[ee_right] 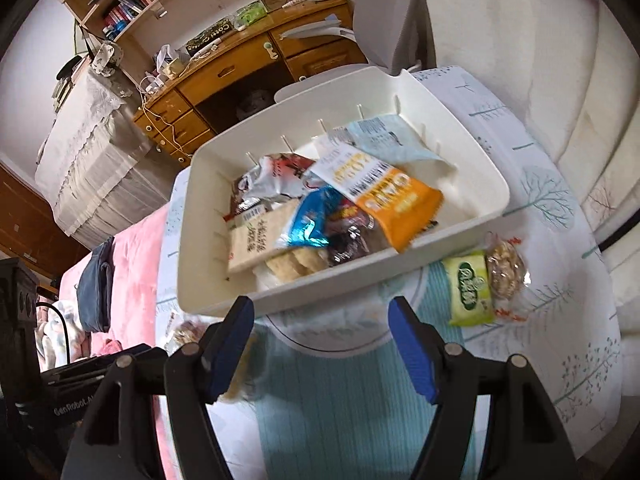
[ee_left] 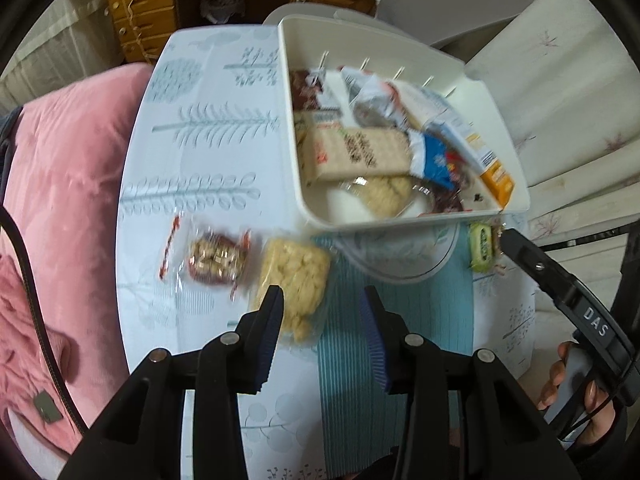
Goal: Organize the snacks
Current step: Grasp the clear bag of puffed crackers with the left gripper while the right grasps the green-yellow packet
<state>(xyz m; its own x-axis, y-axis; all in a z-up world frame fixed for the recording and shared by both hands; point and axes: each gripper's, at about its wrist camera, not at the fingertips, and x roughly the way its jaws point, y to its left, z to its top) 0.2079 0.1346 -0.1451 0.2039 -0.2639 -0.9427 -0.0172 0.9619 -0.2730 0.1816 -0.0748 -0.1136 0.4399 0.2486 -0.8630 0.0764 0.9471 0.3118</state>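
Left gripper (ee_left: 323, 300) empty, jaws apart, above rice-cracker pack (ee_left: 294, 280); peanut packet (ee_left: 218, 261) at 9 o'clock risks being nudged. Right gripper (ee_right: 320, 312) apart, empty.

Both wrist cameras look steeply down, sharing the bin (ee_left: 516, 196).

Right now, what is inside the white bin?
The white bin holds piled snacks: an orange oat packet, blue wrapper, beige bar. Whatever lies beneath them is covered.

Black tool (ee_left: 322, 300) (blue ribbed pads (ee_left: 270, 344))
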